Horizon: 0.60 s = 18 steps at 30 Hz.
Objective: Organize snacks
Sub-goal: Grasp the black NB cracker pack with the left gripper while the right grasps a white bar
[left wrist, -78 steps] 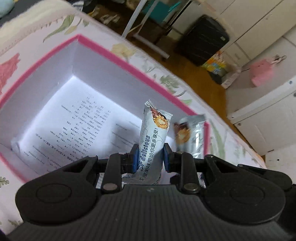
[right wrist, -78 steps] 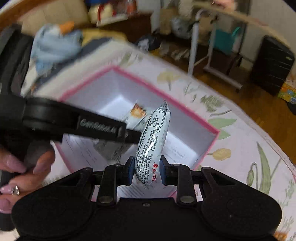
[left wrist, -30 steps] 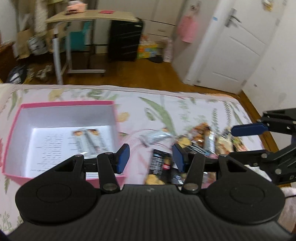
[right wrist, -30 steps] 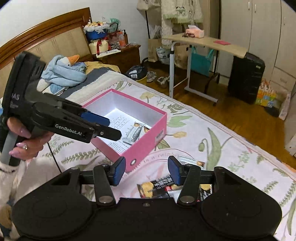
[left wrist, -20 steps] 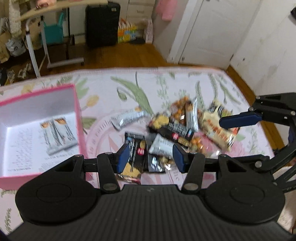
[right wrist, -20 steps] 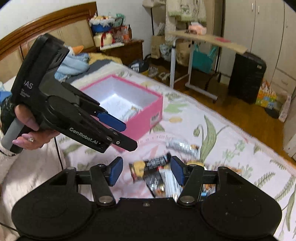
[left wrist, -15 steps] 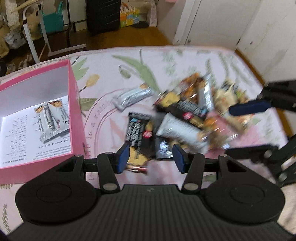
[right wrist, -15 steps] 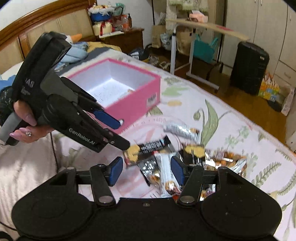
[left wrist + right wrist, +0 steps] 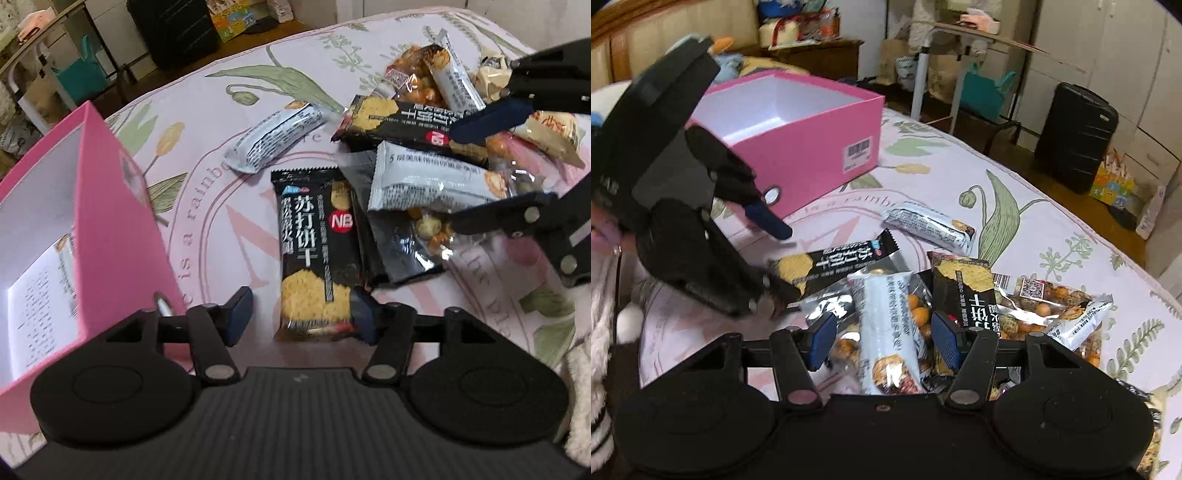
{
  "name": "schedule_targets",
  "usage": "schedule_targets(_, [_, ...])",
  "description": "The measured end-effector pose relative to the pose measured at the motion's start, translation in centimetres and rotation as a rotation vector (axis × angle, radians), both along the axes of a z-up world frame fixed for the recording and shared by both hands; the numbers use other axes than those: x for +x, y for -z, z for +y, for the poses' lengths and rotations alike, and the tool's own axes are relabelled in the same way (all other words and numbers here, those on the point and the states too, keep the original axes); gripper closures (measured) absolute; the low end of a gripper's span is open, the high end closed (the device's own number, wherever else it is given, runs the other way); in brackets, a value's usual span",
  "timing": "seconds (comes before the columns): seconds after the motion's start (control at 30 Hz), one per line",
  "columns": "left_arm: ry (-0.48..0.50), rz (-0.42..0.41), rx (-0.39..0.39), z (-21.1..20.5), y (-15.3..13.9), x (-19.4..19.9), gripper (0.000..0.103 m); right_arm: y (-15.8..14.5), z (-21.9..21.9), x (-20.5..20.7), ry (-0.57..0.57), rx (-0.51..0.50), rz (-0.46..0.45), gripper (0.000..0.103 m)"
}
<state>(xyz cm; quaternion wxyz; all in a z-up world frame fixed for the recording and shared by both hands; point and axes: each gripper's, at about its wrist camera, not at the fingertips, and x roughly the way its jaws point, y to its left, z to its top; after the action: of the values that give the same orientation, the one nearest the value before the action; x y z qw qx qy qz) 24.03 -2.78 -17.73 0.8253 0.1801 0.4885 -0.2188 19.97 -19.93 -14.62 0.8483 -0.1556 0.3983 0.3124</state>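
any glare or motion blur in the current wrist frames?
Left wrist: the pink box interior is blown out white, right gripper slightly smeared, black cracker packet sharp. Right wrist: left gripper motion-blurred, glare on the silver snack bar wrapper.

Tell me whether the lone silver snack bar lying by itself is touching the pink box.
Apart. In the right wrist view, the silver snack bar lies on the floral bedspread with a clear strip of fabric between it and the pink box.
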Motion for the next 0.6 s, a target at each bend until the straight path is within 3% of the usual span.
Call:
schedule_targets(0.13, [0.002,0.01,-0.027,-0.2,0.0,0.6,0.042,0.6,0.0,0.1,-0.012,0.008,0.022,0.048])
schedule_targets(0.2, [0.004,0.027,-0.037,-0.2,0.2,0.9,0.042,1.2,0.3,0.2,-0.014,-0.036,0.036,0.059])
schedule_targets(0.3, [0.008,0.05,-0.049,-0.1,0.4,1.1,0.042,1.3,0.0,0.4,0.019,-0.043,0.057,0.065])
schedule_targets(0.47, [0.025,0.082,-0.01,-0.3,1.1,0.9,0.04,1.1,-1.1,1.1,0.084,-0.014,0.094,0.067])
schedule_targets(0.6, [-0.011,0.09,-0.024,-0.3,1.3,1.4,0.035,1.2,-1.2,1.3,0.1,0.003,0.111,0.067])
